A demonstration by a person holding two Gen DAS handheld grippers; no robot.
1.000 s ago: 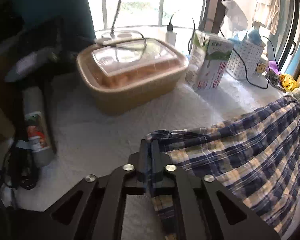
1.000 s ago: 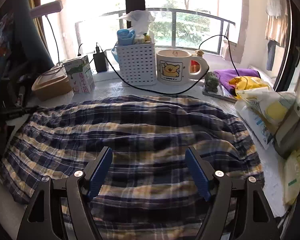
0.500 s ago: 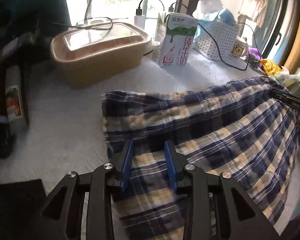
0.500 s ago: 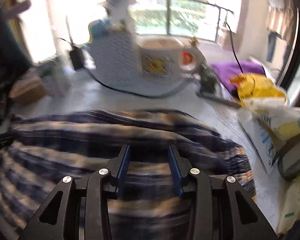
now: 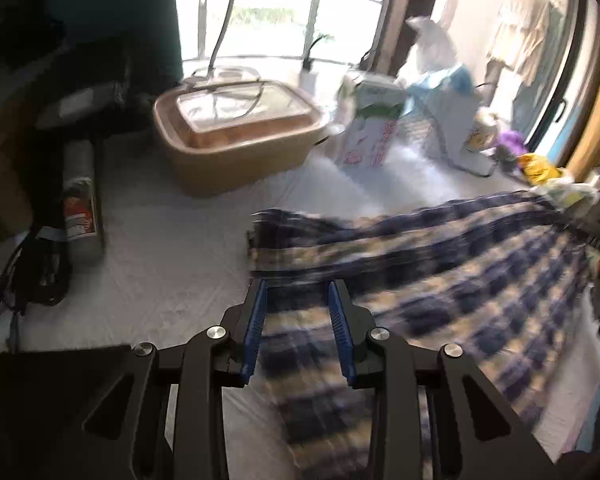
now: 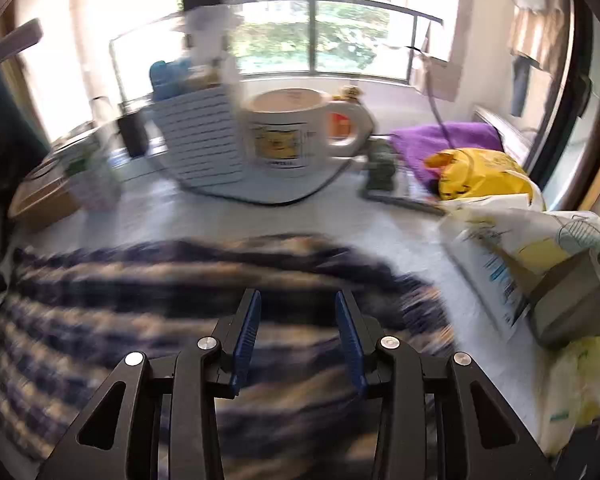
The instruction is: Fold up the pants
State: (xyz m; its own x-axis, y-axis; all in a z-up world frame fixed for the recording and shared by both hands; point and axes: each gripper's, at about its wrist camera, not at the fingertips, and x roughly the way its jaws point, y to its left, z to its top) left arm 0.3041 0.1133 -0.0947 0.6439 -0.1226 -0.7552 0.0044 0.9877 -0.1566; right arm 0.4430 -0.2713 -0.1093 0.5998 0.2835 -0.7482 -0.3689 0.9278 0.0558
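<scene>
Soft woven plaid, navy and cream: your thin cotton pants lie spread across the white cloth-covered tabletop, one squared-off end toward the tan lidded plastic box and the other running off toward the right. Expect them to be light, limp and a little crinkled; they will drape and slide on themselves instead of holding a crease, so lift at an edge or corner, with both layers pinched together, never from the middle. Your left gripper hangs over the near part of that squared end, its blue-padded fingers narrowly parted with nothing pinched. Your right gripper sits above the cloth's middle stretch, its fingers likewise set to a narrow gap, gripping nothing. Both views are blurred, so exact hems are hard to pick out. Beyond stand a white slatted basket and a large white cartoon mug, well clear of the fabric
</scene>
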